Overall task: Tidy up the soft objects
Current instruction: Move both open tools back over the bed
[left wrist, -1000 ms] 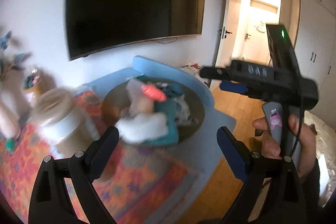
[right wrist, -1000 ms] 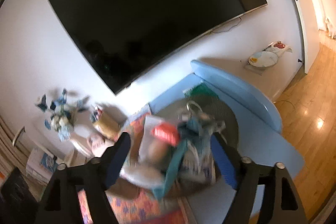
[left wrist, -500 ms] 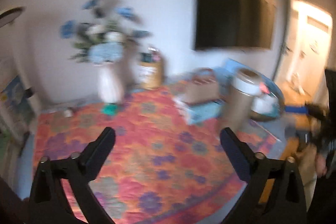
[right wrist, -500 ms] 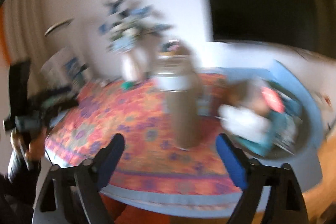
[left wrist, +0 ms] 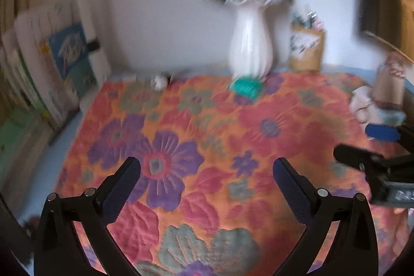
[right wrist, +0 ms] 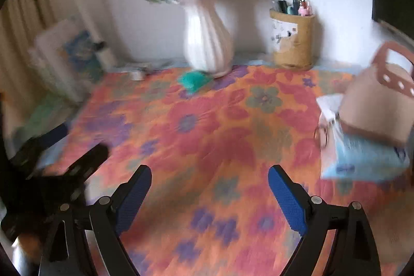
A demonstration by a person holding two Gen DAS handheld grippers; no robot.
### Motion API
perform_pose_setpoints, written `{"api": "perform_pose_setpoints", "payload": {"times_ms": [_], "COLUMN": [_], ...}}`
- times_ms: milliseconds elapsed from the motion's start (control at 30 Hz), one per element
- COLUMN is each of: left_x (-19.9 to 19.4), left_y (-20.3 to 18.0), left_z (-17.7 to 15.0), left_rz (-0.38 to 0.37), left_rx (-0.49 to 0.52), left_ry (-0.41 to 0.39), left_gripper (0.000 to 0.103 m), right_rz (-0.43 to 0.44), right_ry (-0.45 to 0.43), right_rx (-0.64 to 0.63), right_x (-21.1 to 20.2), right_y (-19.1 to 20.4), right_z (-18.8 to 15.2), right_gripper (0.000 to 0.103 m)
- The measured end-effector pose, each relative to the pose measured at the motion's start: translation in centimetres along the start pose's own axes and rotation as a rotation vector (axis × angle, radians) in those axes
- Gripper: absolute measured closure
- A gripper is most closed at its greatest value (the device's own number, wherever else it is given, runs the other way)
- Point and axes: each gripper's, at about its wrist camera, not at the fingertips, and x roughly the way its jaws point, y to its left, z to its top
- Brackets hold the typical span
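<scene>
A small teal soft object [left wrist: 245, 87] [right wrist: 195, 80] lies on the floral quilted cloth [left wrist: 207, 126] [right wrist: 220, 133], touching the foot of a white vase [left wrist: 251, 43] [right wrist: 207, 43]. My left gripper [left wrist: 205, 167] hangs open above the cloth with nothing between its fingers. My right gripper [right wrist: 209, 172] is open too and holds nothing. Each gripper shows in the other's view: the right gripper [left wrist: 367, 144] at the right edge, the left gripper [right wrist: 75, 144] at the left edge. Both views are blurred.
A pen holder [right wrist: 292, 40] stands right of the vase. A brown handled bag [right wrist: 375, 105] rests on a light blue pack [right wrist: 362, 159] at the right. Books and boards [left wrist: 69, 56] lean at the left. A small white item [left wrist: 160, 79] lies by the wall.
Both views have swung left, away from the bowl of soft toys and the screen, past a tall canister, to the vase end of the cloth. Both grippers stay open.
</scene>
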Motion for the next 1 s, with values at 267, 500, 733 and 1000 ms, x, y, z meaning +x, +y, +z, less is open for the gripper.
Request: {"api": "perform_pose_setpoints", "payload": {"times_ms": [267,500,733,1000], "left_x": [1.6,1.6,2.2,2.7], "left_y": [3.0,3.0,3.3,3.4], "left_z": [-0.8,-0.9,-0.8,-0.8], "left_rz": [-0.029,-0.031,-0.043,-0.037], "left_rx": [-0.166,-0.169,-0.172,-0.182], "left_ry": [0.066,0.064,0.095,0.122], "left_gripper": [0.001,0.001,0.001,0.001], "right_rz": [-0.067,-0.029,-0.035,-0.046], "right_ry": [0.03,0.068,0.08,0.085], "right_rx": [-0.046,0.03,0.029,0.031], "right_x": [4.1,4.3,4.6,4.8], "right_y": [0.0,-1.3,-1.3,-1.3], "right_z": [-0.7,-0.8,-0.7,-0.8], "right_gripper": [0.009,0.003,0.001,0.0]}}
